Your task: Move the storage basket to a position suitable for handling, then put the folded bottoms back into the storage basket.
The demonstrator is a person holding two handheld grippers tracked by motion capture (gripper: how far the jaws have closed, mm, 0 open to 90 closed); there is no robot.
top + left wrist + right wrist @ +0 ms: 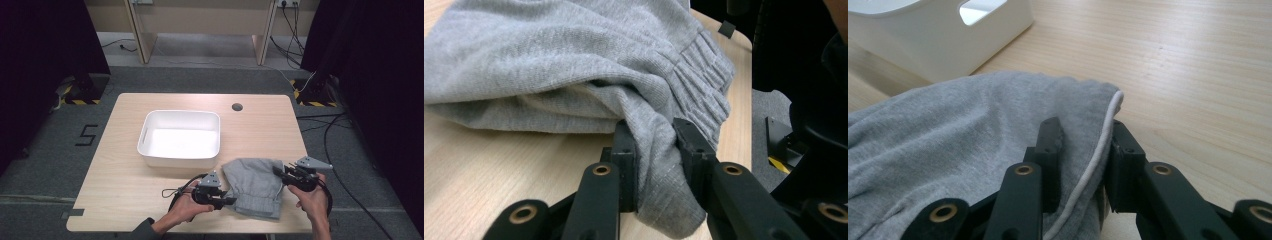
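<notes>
Grey ribbed garment [255,185] with white edging, white bin [180,137], pale wood table [125,165].

Left claw [231,201], right claw [276,171] clamped

Legible markings, one item: a black numeral "5" [88,135], squared in form, on the grey floor [45,150] at 9 o'clock from the table [115,165], in the high view.

Signs, no wording: yellow-and-black hazard striping [80,101] on the stand base at 10 o'clock from the table, and the same striping [315,103] on the stand base at 2 o'clock.

Left gripper view and right gripper view: no text, label, brand or number can be read.
</notes>
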